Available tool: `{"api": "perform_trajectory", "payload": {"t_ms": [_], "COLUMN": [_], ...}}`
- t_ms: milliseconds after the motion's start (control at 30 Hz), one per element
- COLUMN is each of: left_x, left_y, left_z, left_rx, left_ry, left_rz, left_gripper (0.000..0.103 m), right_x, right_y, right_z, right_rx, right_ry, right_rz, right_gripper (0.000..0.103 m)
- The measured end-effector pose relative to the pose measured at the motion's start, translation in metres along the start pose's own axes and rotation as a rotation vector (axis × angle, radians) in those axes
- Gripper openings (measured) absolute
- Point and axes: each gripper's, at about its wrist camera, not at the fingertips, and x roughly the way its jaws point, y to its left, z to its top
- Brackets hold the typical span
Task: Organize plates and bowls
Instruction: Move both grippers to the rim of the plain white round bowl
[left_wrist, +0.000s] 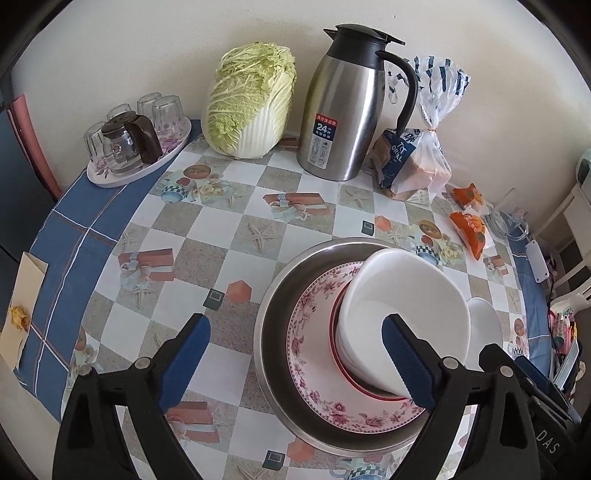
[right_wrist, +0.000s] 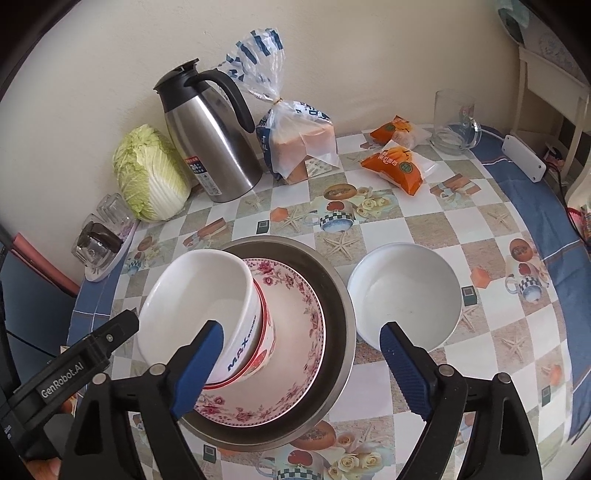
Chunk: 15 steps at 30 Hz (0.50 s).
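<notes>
Open right claw (right_wrist: 303, 363) above stacked bowls (right_wrist: 221, 310)

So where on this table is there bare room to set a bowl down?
Bare cloth lies between the dish stack, the cabbage and the glass tray. More lies right of the loose white bowl, toward the blue border. The back, by the flask, bread and orange packets, is crowded.
</notes>
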Motion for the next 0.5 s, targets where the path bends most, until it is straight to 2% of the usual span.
{"api": "perform_trajectory", "payload": {"t_ms": [100,333,500], "left_x": [-0.006,-0.019,-0.025], "left_y": [-0.002,-0.018,-0.043], "left_z": [0.000,-0.002,-0.006], "left_rx": [-0.005,0.008,0.040], "left_ry": [-0.017,-0.051,-0.065], "left_rz": [0.008,0.015,-0.018], "left_gripper": [0.095,0.095,0.095], "right_x": [-0.003,-0.011,-0.018], "right_y": [-0.004,-0.019,-0.044], "right_z": [0.000,0.002,0.005], "right_rx": [-0.002,0.013,0.055], "right_ry": [-0.006,-0.025,-0.047], "right_rz": [-0.003,0.003,0.008], "right_gripper": [0.098,0.102,0.103]}}
